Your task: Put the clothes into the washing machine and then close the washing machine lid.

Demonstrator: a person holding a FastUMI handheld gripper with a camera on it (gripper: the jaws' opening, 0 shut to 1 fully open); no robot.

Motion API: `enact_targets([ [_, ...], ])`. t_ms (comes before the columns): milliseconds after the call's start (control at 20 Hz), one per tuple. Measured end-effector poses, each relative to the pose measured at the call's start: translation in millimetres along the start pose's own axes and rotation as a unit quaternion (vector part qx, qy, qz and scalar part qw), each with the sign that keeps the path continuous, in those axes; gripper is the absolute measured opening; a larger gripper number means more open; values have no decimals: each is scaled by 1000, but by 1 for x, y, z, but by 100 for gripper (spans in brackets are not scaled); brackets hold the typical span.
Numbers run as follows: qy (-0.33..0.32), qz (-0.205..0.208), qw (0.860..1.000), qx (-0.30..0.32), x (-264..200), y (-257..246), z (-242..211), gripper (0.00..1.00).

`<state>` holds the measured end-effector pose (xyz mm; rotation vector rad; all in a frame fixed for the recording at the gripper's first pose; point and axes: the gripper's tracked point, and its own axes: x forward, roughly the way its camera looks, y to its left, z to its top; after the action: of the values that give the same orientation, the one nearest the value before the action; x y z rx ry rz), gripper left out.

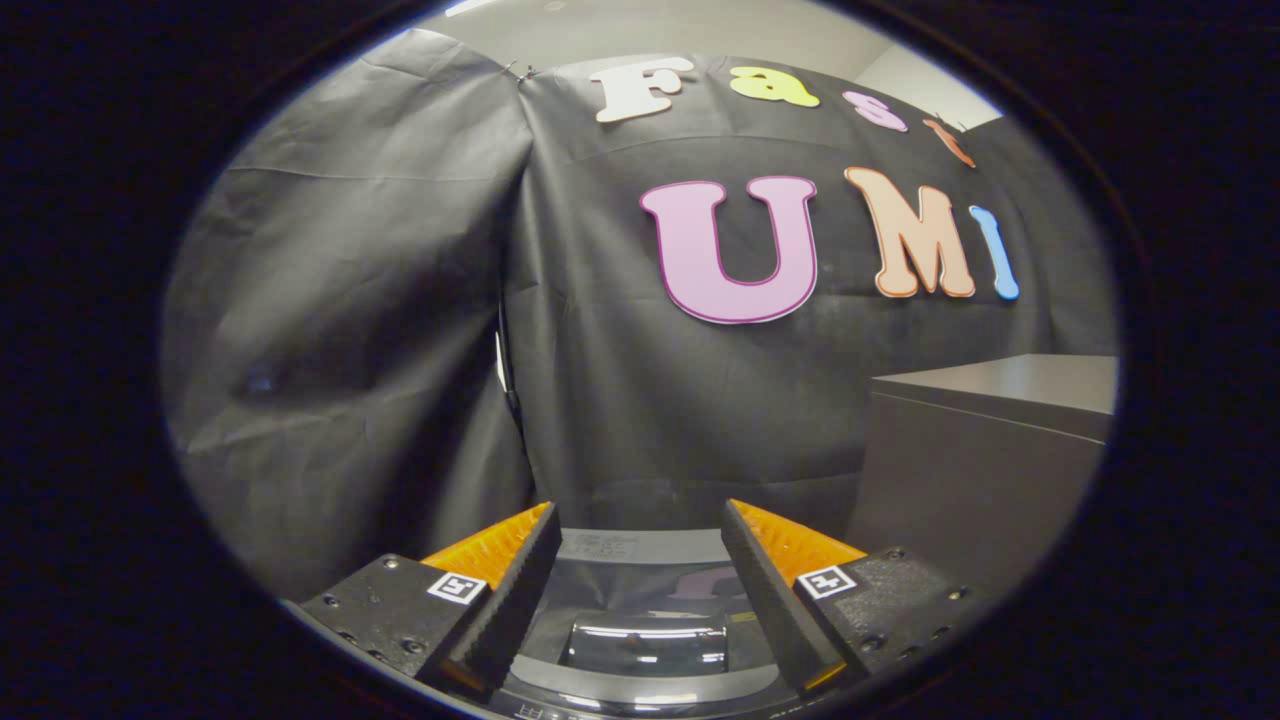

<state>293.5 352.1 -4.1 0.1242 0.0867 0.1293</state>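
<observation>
Cloth (pixel 400 300), black and hanging in folds, makes the back of the booth and takes up most of what lies beyond the gripper. To the right of the fingers, standing against that cloth, is a grey cabinet (pixel 980 470) with a flat top and a plain front. Lower and nearer sits the washing machine (pixel 640 548): its grey back panel runs across just ahead of the fingertips, and its glossy dark lid (pixel 645 645) with a curved rim lies between and beneath the fingers, apparently down, though little of it can be seen. The gripper (pixel 640 540) is held level above the machine with its two fingers apart and nothing between them. No clothes can be seen from here, so the task looks to be either at its very start or near its end; I cannot tell which. If the clothes are yet to go in, the sound way is to tilt the gripper down first, find the garment, take a thick fold squarely between both fingers, and lift it clear of the rim before letting go over the drum. If the lid is the remaining job, press it flat near its front edge.
</observation>
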Motion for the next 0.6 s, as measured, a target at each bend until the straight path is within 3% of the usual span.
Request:
enact_targets([
  [600, 4, -19, 1000, -15, -103, -11, 30, 97],
])
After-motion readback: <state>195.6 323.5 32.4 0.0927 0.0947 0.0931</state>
